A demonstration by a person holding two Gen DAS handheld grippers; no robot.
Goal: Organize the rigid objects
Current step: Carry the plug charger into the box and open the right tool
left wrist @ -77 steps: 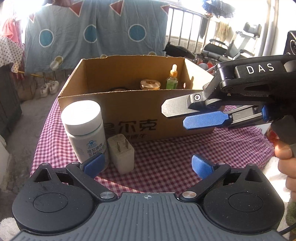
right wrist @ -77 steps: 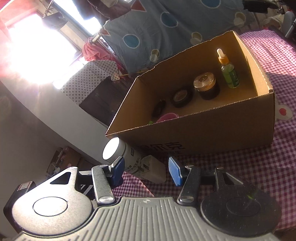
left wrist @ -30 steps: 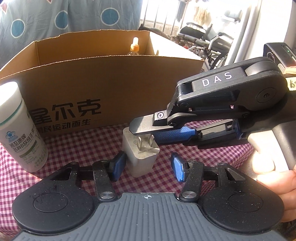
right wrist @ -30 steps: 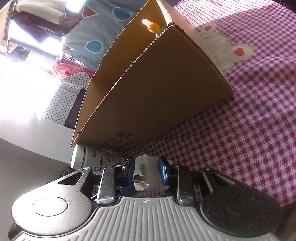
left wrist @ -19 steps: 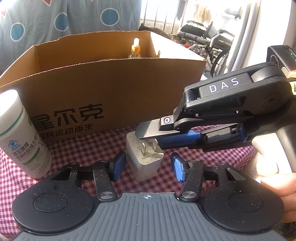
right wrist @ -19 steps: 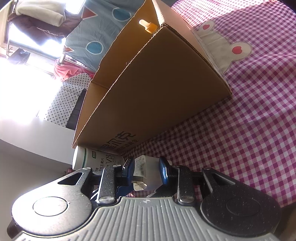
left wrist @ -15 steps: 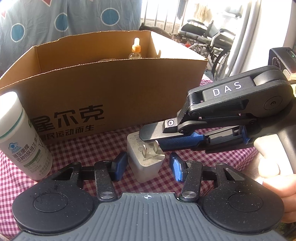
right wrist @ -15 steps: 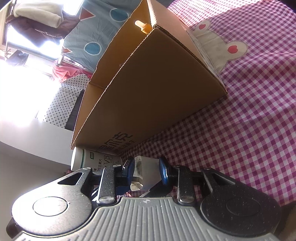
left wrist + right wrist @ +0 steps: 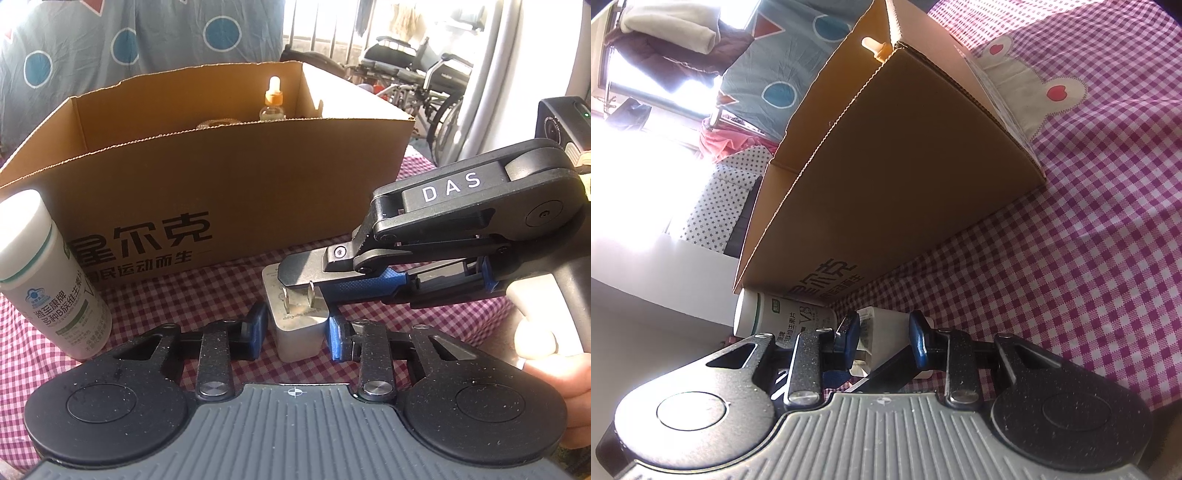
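- The left gripper [image 9: 295, 326] sat low over the checked tablecloth [image 9: 221, 280], its 2 blue pads flanking the white plug adapter [image 9: 298, 314]; the right pad touched the adapter's side and the left pad looked just apart, so it bracketed rather than clearly clamped.
- The adapter stood on the cloth with its 2 prongs up, just in front of the cardboard box [image 9: 229, 173].
- The right gripper [image 9: 882, 334] came in from the side, its narrowly spread pads on either side of the adapter's upper part; whether they pressed it I could not tell. A grip near the top would probably leave room to lift it over the box wall.
- The white vitamin bottle [image 9: 44, 280] stood upright to the left, near the box front, probably waiting its turn.
- Inside the box, a dropper bottle [image 9: 273, 99] stood by the far wall, apparently already sorted.
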